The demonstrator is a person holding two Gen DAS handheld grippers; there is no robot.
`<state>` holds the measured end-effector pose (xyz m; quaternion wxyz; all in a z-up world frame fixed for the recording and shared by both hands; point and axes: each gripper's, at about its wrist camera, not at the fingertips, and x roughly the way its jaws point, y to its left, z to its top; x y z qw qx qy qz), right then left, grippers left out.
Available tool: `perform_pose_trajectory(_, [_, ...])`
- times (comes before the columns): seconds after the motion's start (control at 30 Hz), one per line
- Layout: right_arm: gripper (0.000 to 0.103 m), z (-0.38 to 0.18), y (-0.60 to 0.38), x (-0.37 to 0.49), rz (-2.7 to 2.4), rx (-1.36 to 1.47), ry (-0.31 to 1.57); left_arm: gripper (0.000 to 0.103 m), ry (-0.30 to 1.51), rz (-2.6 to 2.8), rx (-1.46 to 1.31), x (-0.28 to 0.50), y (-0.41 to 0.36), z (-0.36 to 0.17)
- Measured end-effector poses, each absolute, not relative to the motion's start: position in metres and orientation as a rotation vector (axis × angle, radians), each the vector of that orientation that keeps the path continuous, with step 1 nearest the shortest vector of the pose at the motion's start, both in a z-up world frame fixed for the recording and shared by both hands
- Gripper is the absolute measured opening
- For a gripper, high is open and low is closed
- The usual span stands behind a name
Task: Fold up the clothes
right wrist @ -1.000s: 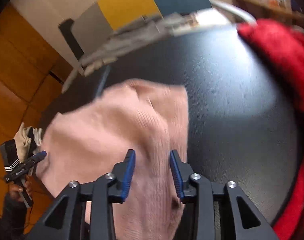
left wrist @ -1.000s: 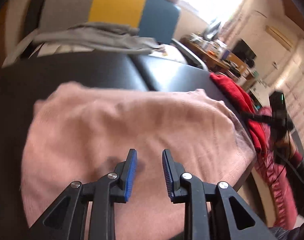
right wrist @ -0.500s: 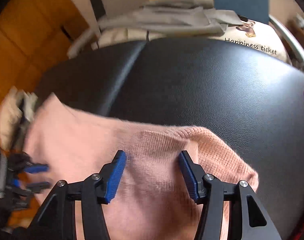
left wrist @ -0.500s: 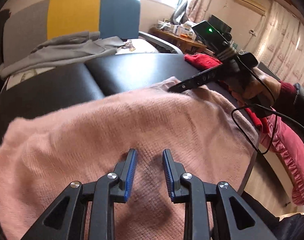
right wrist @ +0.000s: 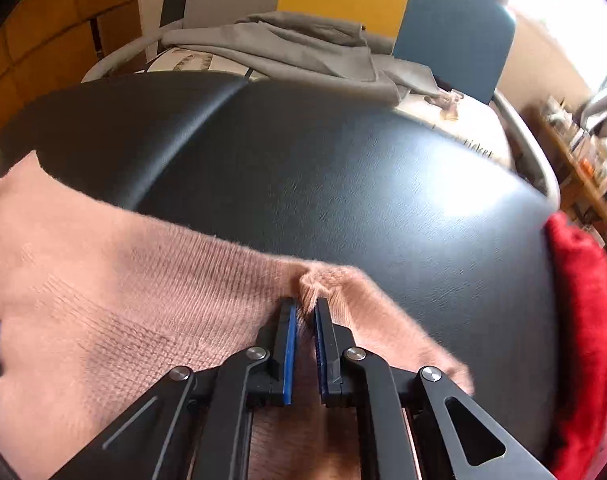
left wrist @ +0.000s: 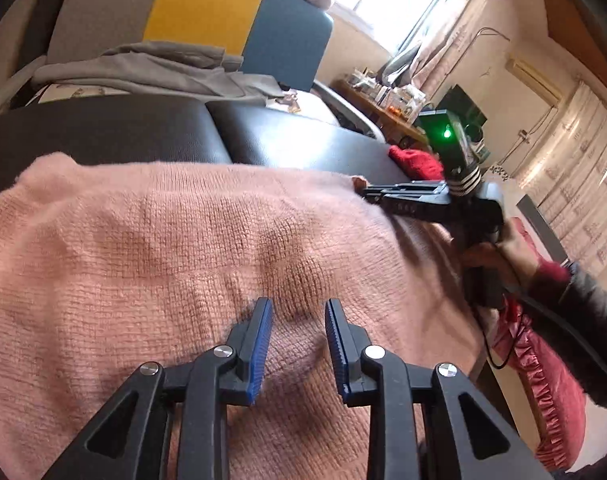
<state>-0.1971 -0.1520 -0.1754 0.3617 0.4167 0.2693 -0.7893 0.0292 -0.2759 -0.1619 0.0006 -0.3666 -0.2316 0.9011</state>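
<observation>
Since earlier, right claw (right wrist: 304, 312) closed on pink sweater (right wrist: 123, 288) edge beside bare table (right wrist: 343, 184).

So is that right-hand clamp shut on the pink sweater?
Shut: right gripper pinches a raised ridge of the pink sweater at its edge.

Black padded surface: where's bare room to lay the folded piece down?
The black padded surface is bare between the pink sweater's far edge, the grey garment at the back and the red garment at the right. The near half is crowded: the sweater covers it, the right gripper is pinching its edge, and the left gripper is open over it.
</observation>
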Motion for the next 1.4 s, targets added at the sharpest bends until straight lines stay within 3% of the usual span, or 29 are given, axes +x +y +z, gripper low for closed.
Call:
perform_pose_trajectory(0.07, [0.019, -0.173, -0.146, -0.199, -2.056, 1.081, 0.647, 0.027, -0.678, 2.885, -1.147, 0.034, -0.282, -0.155])
perform_pose_trajectory(0.1, [0.032, -0.17, -0.142, -0.202, -2.067, 1.092, 0.619, 0.027, -0.663, 2.915, -1.142, 0.036, -0.287, -0.152])
perform_pose_trajectory(0.13, [0.054, -0.168, -0.138, -0.205, -2.078, 1.104, 0.591, 0.028, -0.659, 2.942, -1.135, 0.039, -0.294, -0.148])
perform_pose_trajectory(0.2, [0.065, -0.158, -0.129, -0.206, -2.103, 1.086, 0.542, 0.028, -0.66, 2.996, -1.128, 0.044, -0.309, -0.143])
perform_pose_trajectory(0.47, [0.065, -0.106, -0.101, -0.154, -2.057, 0.942, 0.394, 0.03, -0.817, 3.107, -1.193, 0.079, -0.353, -0.165])
perform_pose_trajectory(0.63, [0.065, -0.126, -0.076, -0.107, -1.975, 1.009, 0.405, 0.031, -0.938, 3.124, -1.227, 0.107, -0.367, -0.19])
perform_pose_trajectory(0.8, [0.067, -0.174, -0.04, -0.104, -2.039, 1.167, 0.297, 0.031, -0.837, 3.173, -1.229, 0.112, -0.364, -0.198])
perform_pose_trajectory(0.93, [0.071, -0.182, -0.03, -0.096, -2.08, 1.058, 0.219, 0.03, -1.001, 3.113, -1.19, 0.118, -0.376, -0.194])
perform_pose_trajectory(1.2, [0.073, -0.186, -0.026, -0.083, -2.126, 0.954, 0.182, 0.047, -1.563, 2.87, -0.93, 0.198, -0.446, -0.18])
perform_pose_trajectory(1.4, [0.075, -0.188, -0.026, -0.08, -2.141, 0.928, 0.177, 0.059, -1.514, 2.751, -1.031, 0.189, -0.474, -0.187])
